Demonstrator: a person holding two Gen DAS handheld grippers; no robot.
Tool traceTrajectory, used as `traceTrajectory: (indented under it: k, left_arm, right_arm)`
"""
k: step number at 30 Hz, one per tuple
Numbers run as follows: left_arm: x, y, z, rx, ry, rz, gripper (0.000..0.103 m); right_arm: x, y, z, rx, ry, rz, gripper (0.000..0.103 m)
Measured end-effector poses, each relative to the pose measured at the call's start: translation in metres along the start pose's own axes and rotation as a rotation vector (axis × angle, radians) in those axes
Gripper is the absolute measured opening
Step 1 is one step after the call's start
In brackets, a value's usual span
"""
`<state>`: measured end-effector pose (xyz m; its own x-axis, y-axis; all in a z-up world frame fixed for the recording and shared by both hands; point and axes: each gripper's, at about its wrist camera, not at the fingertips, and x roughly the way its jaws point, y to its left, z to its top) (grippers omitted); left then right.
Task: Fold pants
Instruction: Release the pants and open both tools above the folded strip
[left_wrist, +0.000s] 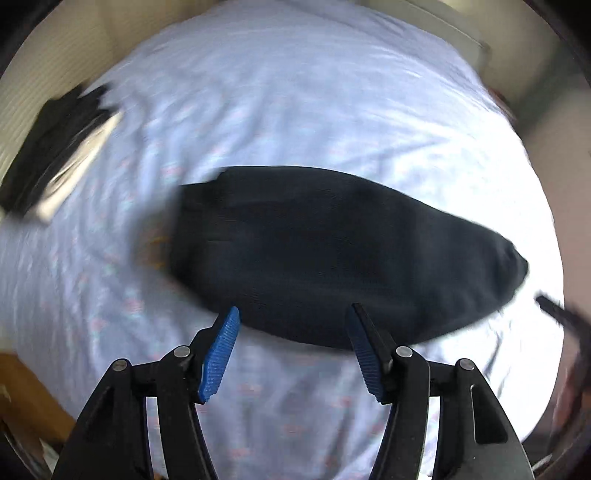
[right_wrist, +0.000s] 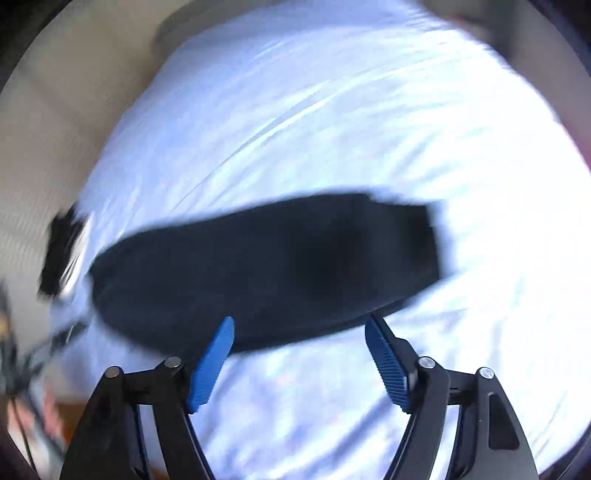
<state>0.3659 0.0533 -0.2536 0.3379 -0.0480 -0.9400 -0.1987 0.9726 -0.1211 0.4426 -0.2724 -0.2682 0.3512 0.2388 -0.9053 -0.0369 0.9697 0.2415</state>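
Observation:
Dark navy pants (left_wrist: 332, 251) lie folded lengthwise into a long strip across a pale blue bed sheet (left_wrist: 295, 92); they also show in the right wrist view (right_wrist: 266, 273). My left gripper (left_wrist: 293, 314) is open and empty, hovering above the strip's near edge. My right gripper (right_wrist: 299, 325) is open and empty, also above the near edge. The wider end with a small orange tag lies left in the left wrist view. Both views are motion-blurred.
A stack of dark folded clothes (left_wrist: 55, 155) sits at the bed's left edge, also in the right wrist view (right_wrist: 62, 251). A wooden piece (left_wrist: 26, 398) shows at lower left. Beige walls surround the sheet (right_wrist: 332, 110).

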Motion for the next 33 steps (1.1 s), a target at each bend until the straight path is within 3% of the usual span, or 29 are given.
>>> traceTrajectory:
  k: [2, 5, 12, 14, 15, 17, 19, 22, 26, 30, 32, 33]
  left_arm:
    - [0.009, -0.032, 0.000, 0.055, 0.013, -0.026, 0.060]
    - [0.022, -0.075, 0.000, 0.104, 0.033, -0.068, 0.060]
    - [0.020, -0.119, 0.005, 0.169, 0.032, -0.081, 0.060]
    - [0.015, -0.121, 0.002, 0.177, 0.029, -0.056, 0.060]
    - [0.014, -0.121, 0.002, 0.175, 0.031, -0.048, 0.060]
    - [0.013, -0.119, 0.000, 0.164, 0.033, -0.032, 0.060]
    - [0.010, -0.113, -0.005, 0.145, 0.035, -0.021, 0.060]
    - [0.008, -0.109, -0.011, 0.118, 0.041, -0.014, 0.060]
    - [0.006, -0.110, -0.020, 0.103, 0.056, -0.001, 0.060]
    - [-0.001, -0.108, -0.026, 0.101, 0.051, 0.012, 0.063]
    - [-0.004, -0.102, -0.028, 0.080, 0.044, 0.028, 0.066]
    - [-0.005, -0.097, -0.029, 0.069, 0.043, 0.028, 0.066]
  right_arm:
    - [0.004, -0.037, 0.014, 0.074, -0.016, -0.039, 0.075]
    - [0.019, -0.077, 0.029, 0.170, -0.021, -0.010, 0.075]
    - [0.080, -0.084, 0.034, 0.227, 0.134, 0.099, 0.074]
    - [0.088, -0.077, 0.032, 0.217, 0.146, 0.112, 0.055]
    - [0.085, -0.068, 0.021, 0.200, 0.147, 0.104, 0.034]
    - [0.079, -0.061, 0.021, 0.162, 0.128, 0.078, 0.023]
    - [0.058, -0.055, 0.021, 0.126, 0.093, 0.071, 0.020]
    - [0.037, -0.059, 0.022, 0.121, 0.084, 0.073, 0.020]
    - [0.063, -0.067, 0.017, 0.104, 0.182, 0.025, 0.020]
    - [0.073, -0.069, 0.013, 0.110, 0.207, -0.012, 0.021]
    - [0.074, -0.067, 0.013, 0.122, 0.216, -0.042, 0.031]
    - [0.071, -0.065, 0.012, 0.124, 0.215, -0.059, 0.043]
